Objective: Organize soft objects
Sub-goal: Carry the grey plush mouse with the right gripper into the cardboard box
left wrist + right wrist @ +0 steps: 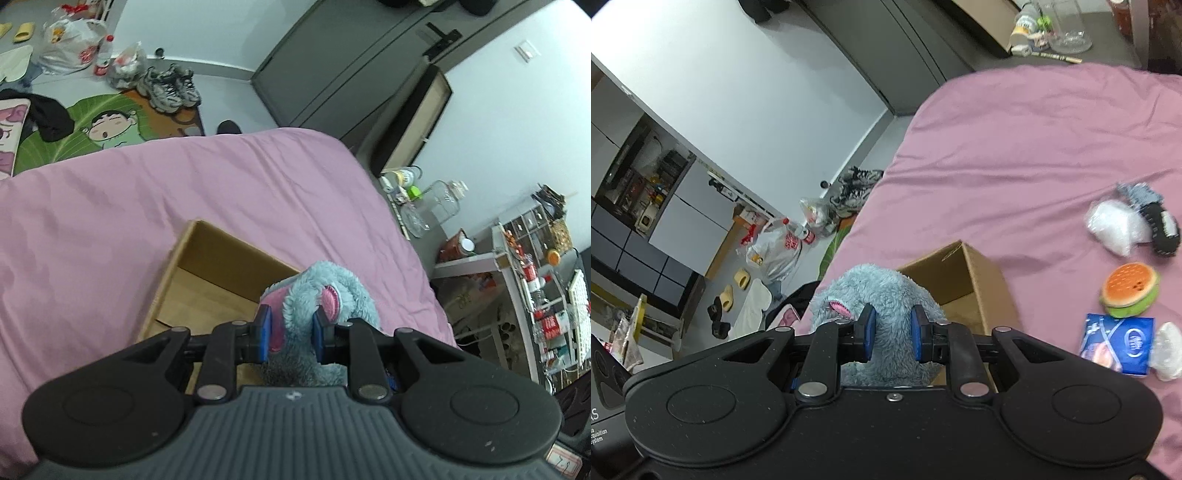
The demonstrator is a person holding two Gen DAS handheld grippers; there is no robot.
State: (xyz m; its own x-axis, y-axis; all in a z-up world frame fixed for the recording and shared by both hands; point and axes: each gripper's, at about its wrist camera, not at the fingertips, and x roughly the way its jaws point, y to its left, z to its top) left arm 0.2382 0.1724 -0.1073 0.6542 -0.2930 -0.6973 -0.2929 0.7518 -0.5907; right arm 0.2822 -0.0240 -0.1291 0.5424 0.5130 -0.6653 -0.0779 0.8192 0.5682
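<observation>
On the far left of the left wrist view we saw the floor with a cartoon mat point(99, 129) and a pair of sneakers point(170, 86) beside it. Next came the pink bed point(110, 206), and on it an open cardboard box point(221, 266). Our left gripper point(290, 332) had its fingers clamped on a blue plush toy point(332, 291), pinching the fluffy body with its pink patch above the right side of the box.

In the right wrist view, slippers point(733, 288) and a plastic bag point(775, 251) lay on the floor at left. Our right gripper point(892, 332) likewise had its fingers pressed into the same plush toy point(882, 291), held at the left edge of the box point(975, 280). Farther right on the bed point(1015, 147) lay a burger-shaped toy point(1130, 290), a blue packet point(1117, 341) just below it, a white soft bundle point(1115, 227) and a black-and-white item point(1163, 229) touching that bundle.
</observation>
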